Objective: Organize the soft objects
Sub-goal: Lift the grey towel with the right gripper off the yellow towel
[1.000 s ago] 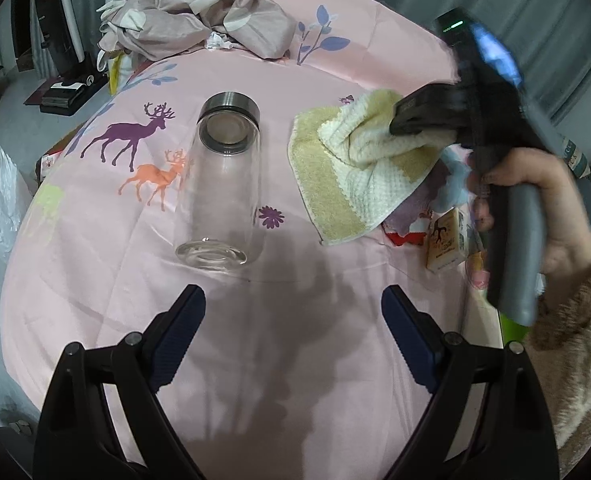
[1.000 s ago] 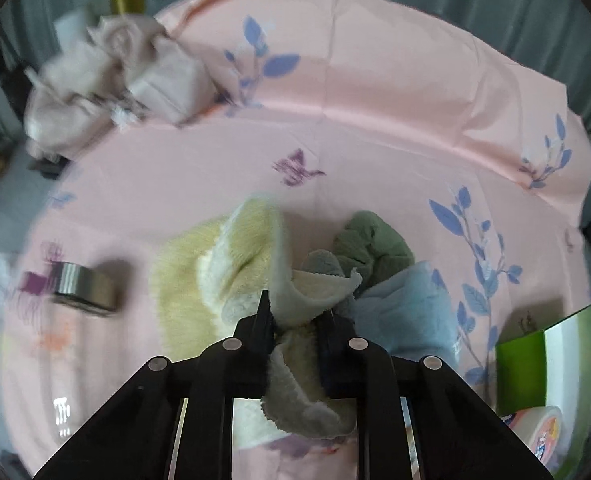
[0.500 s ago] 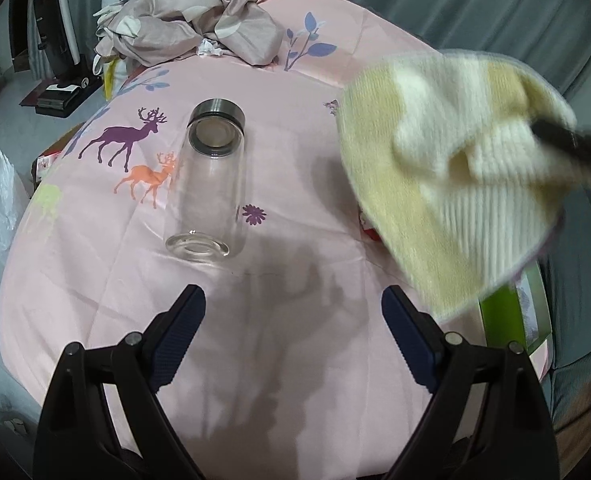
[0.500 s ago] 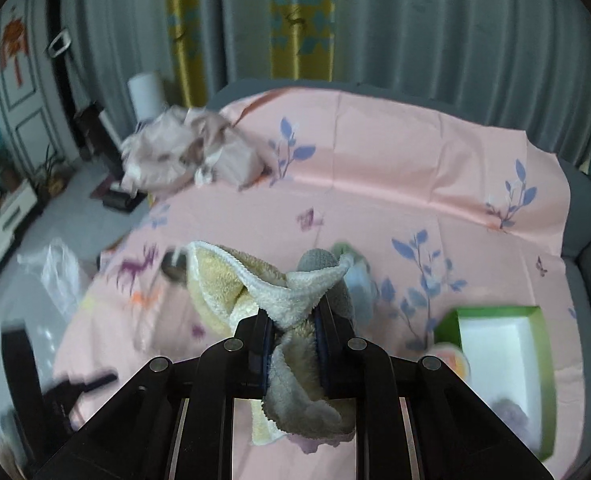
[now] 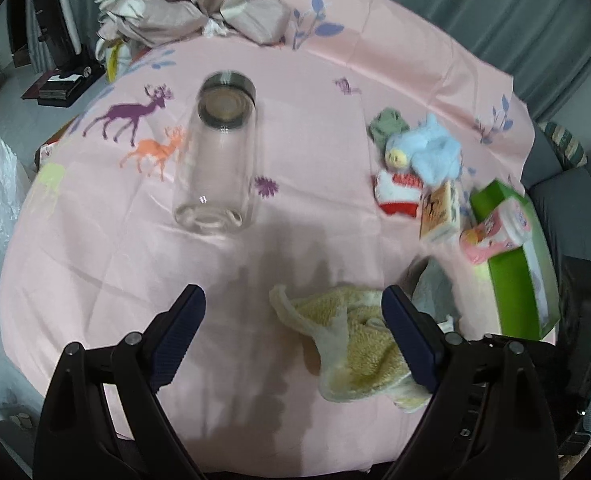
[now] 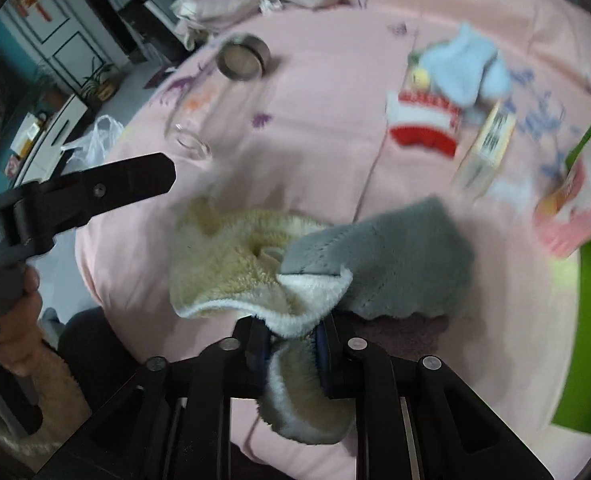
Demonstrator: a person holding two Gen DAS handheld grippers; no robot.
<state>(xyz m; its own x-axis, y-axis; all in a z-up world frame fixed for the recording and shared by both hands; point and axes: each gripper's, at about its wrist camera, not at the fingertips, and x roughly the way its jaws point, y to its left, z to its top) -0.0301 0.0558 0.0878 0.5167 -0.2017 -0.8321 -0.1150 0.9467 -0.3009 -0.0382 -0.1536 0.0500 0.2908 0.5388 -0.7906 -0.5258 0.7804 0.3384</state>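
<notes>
My right gripper (image 6: pixel 291 340) is shut on a corner of the yellow-and-white towel (image 6: pixel 231 264), which lies bunched on the pink tablecloth near the front edge, with a grey cloth (image 6: pixel 391 256) beside it. In the left wrist view the towel (image 5: pixel 355 340) lies between and just ahead of my fingers, closer to the right one. My left gripper (image 5: pixel 293 332) is open and empty. A blue plush toy (image 5: pixel 431 152), a green cloth (image 5: pixel 387 124) and a red-and-white sock (image 5: pixel 399 196) lie at the right.
A clear glass jar (image 5: pixel 219 156) with a metal lid lies on its side mid-table. A small carton (image 5: pixel 439 212), a pink packet (image 5: pixel 495 232) and a green box (image 5: pixel 523 280) sit at the right edge. Crumpled beige fabric (image 5: pixel 199 4) lies at the back.
The right gripper lifted the towel off the pile at the right, swung it through the air and brought it down near the front edge, in front of the left gripper.
</notes>
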